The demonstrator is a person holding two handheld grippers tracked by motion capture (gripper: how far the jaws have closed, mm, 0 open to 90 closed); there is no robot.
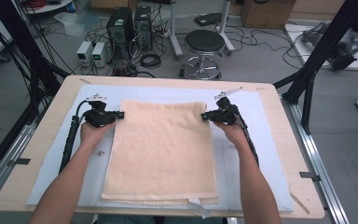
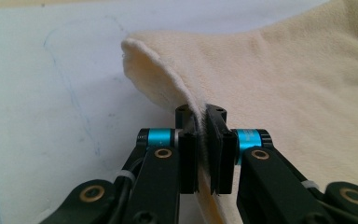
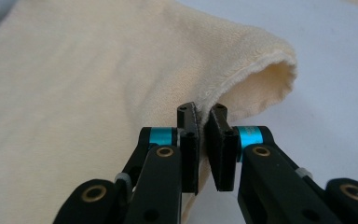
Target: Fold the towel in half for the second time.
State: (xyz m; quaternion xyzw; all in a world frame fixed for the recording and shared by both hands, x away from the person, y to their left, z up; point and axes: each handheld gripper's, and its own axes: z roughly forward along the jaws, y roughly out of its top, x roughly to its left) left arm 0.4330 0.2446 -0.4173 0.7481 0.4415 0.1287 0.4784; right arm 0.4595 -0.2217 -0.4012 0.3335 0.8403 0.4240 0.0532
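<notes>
Cream towel (image 1: 163,149) flat on white mat (image 1: 265,154) | left gripper (image 2: 204,140) pinching far-left edge | right gripper (image 3: 204,140) pinching far-right edge

Towel (image 1: 163,149): near hem overhangs table edge, partly cut off by frame bottom; pinched edges hidden between jaws.

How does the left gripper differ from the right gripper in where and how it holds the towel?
The left gripper pinches the towel at its far left corner; the right gripper pinches the far right corner. The left grip lifts a thin flap of cloth; the right grip lifts a rounded, hollow fold. Both have their jaws shut on the towel's edge.
</notes>
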